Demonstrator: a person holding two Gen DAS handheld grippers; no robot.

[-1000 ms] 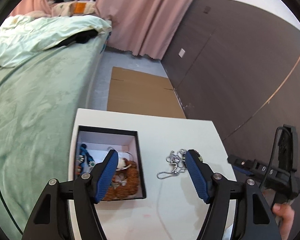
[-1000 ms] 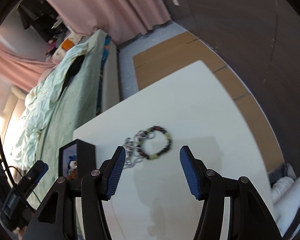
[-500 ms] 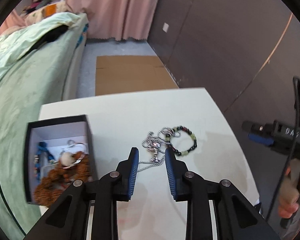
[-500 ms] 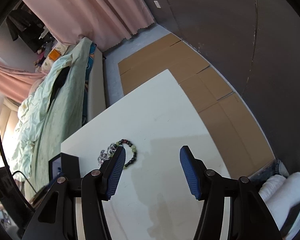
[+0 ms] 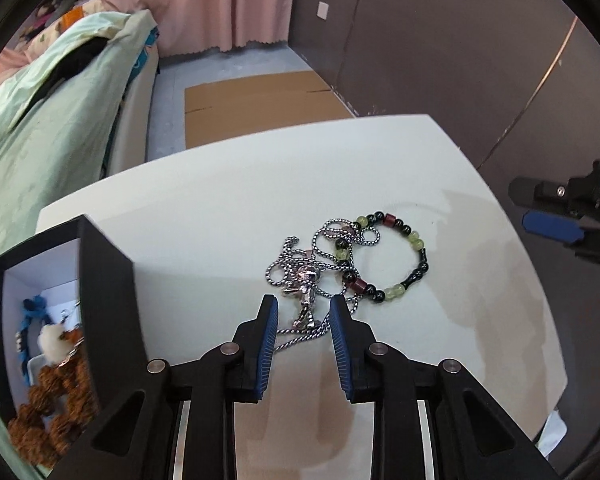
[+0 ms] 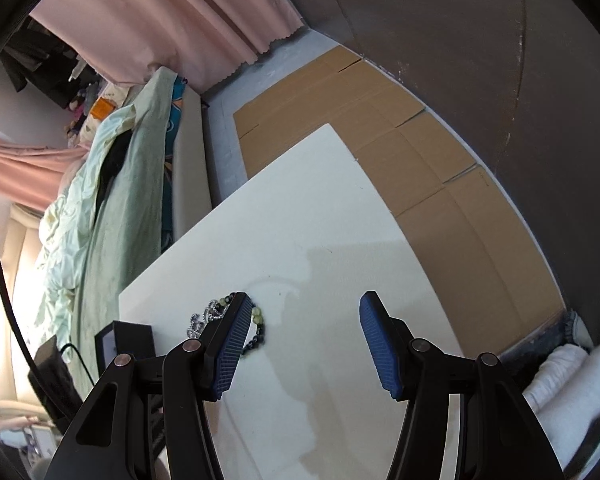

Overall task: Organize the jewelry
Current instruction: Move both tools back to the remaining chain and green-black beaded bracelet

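Observation:
A silver chain necklace [image 5: 300,268] with a metal pendant lies tangled on the white table [image 5: 220,216], overlapping a beaded bracelet [image 5: 396,256] of black, green and dark red beads. My left gripper [image 5: 303,312] is low over the table, its jaws narrowed with a gap around the pendant and chain, not clamped. A black box [image 5: 100,292] at the left holds a brown bead string [image 5: 52,404] and other trinkets. My right gripper [image 6: 306,320] is open and empty above the table; the bracelet [image 6: 256,320] and chain [image 6: 204,314] peek beside its left finger.
A bed with a green cover [image 5: 40,128] runs along the table's left side. Flat cardboard [image 5: 256,104] lies on the floor beyond the table. A dark wall [image 5: 440,52] stands to the right. The right gripper's body [image 5: 564,208] shows at the right of the left wrist view.
My left gripper moved right from over the box to the necklace, lowered, and narrowed its jaws. My right gripper pulled back to the right, away from the jewelry, still open.

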